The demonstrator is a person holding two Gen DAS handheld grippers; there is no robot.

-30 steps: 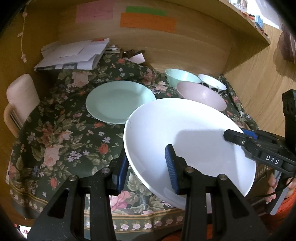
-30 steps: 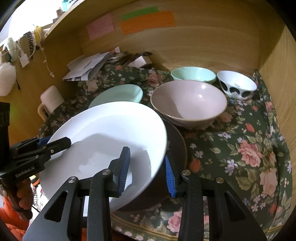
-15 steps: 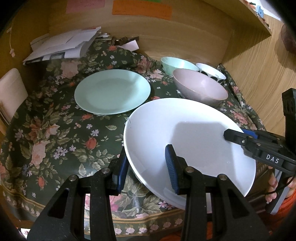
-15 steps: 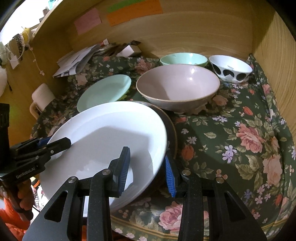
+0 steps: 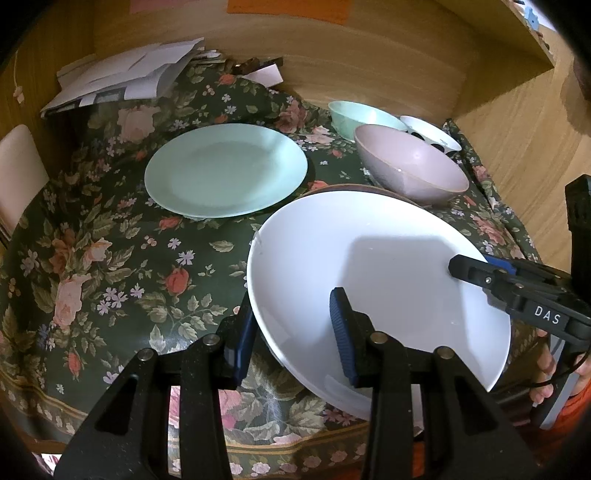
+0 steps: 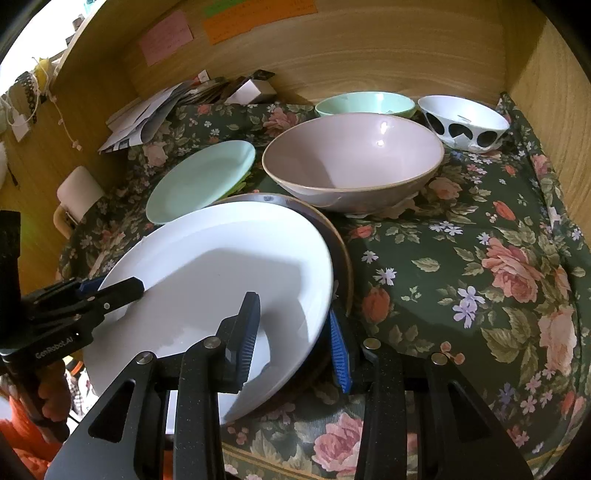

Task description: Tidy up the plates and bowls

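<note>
Glossy glazed ceramic on the white plate (image 5: 376, 266), mint plate (image 5: 225, 170) and pink bowl (image 6: 351, 158), with bright highlights inside the bowl. Same smooth glaze on the mint bowl (image 6: 364, 103) and the black-spotted white bowl (image 6: 463, 122). Dark plate (image 6: 341, 254) under the white one, probably glazed too, mostly hidden. Floral cloth (image 6: 480, 258) over the worktop, with a faint sheen, perhaps coated fabric. Matt wood-grain panels (image 6: 369, 55) behind. Matt paper in the pile (image 5: 122, 77) and the coloured notes (image 6: 258, 14). Matt black plastic on the tongs (image 5: 293, 328) (image 6: 291, 332), ribbed blue pads (image 5: 341, 332) and small metal pins.
</note>
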